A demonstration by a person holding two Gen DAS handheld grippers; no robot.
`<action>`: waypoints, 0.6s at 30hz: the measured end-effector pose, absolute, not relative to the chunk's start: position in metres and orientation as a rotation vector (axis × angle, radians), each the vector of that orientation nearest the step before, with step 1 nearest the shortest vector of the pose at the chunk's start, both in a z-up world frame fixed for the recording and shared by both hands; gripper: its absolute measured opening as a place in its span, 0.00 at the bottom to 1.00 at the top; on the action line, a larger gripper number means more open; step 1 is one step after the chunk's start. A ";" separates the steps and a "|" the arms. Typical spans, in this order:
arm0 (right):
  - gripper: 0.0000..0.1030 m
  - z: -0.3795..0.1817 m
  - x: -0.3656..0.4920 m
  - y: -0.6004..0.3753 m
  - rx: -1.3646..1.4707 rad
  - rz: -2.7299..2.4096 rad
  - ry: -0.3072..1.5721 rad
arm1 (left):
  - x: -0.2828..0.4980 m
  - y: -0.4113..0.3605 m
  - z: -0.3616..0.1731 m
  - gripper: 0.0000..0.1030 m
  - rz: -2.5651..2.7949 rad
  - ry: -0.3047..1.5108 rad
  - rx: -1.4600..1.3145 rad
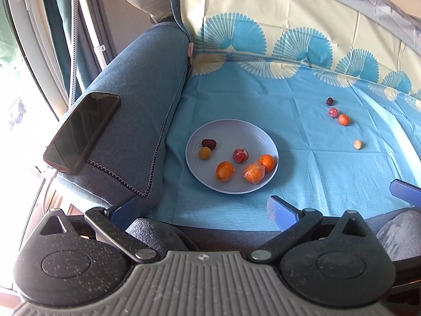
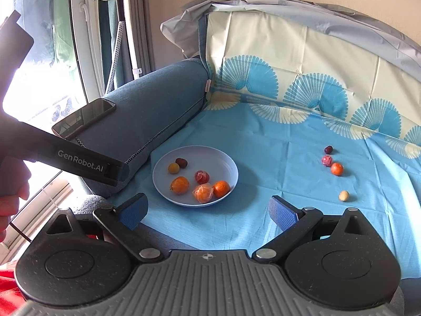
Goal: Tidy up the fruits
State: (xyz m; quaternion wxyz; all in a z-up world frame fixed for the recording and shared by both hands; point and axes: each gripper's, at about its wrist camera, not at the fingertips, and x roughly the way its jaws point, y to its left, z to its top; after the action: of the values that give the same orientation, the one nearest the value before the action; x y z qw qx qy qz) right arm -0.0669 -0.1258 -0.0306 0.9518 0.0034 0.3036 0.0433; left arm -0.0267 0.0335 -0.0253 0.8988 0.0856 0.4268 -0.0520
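Note:
A pale plate [image 1: 196, 142] [image 2: 226, 160] lies on the blue cloth and holds several fruits: oranges [image 1: 224, 171] [image 2: 180, 184], one wrapped orange [image 1: 254, 173] [image 2: 202, 194], a wrapped red fruit [image 1: 240, 155], a yellow one and a dark one. Several loose fruits lie to the right: a dark plum [image 1: 329, 101] [image 2: 328, 149], a wrapped red fruit [image 1: 333, 112] [image 2: 327, 160], a small orange [image 1: 343, 119] [image 2: 337, 169] and a pale nut-like fruit [image 1: 357, 144] [image 2: 344, 196]. My left gripper [image 1: 202, 210] is open and empty, below the plate. My right gripper [image 2: 208, 210] is open and empty, in front of the plate.
A phone [image 1: 81, 131] [image 2: 84, 117] lies on the blue sofa armrest [image 1: 136, 84] left of the plate. The patterned cloth [image 1: 302, 39] climbs the backrest behind. The left gripper's handle [image 2: 79, 162] crosses the right wrist view at left. A window is at far left.

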 end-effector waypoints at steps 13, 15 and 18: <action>0.95 -0.034 -0.062 -0.124 0.009 0.094 0.634 | -0.022 0.031 -0.028 1.00 -0.112 0.895 0.190; 0.95 -0.035 -0.061 -0.125 0.012 0.095 0.638 | -0.020 0.031 -0.029 1.00 -0.113 0.899 0.193; 0.95 -0.036 -0.060 -0.125 0.016 0.096 0.643 | -0.018 0.029 -0.030 1.00 -0.116 0.904 0.197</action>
State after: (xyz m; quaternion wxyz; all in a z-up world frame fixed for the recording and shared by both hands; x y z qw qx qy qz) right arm -0.0596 -0.1251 -0.0357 0.9476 0.0078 0.3159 0.0471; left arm -0.0178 0.0295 -0.0305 0.8933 0.0950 0.4357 -0.0557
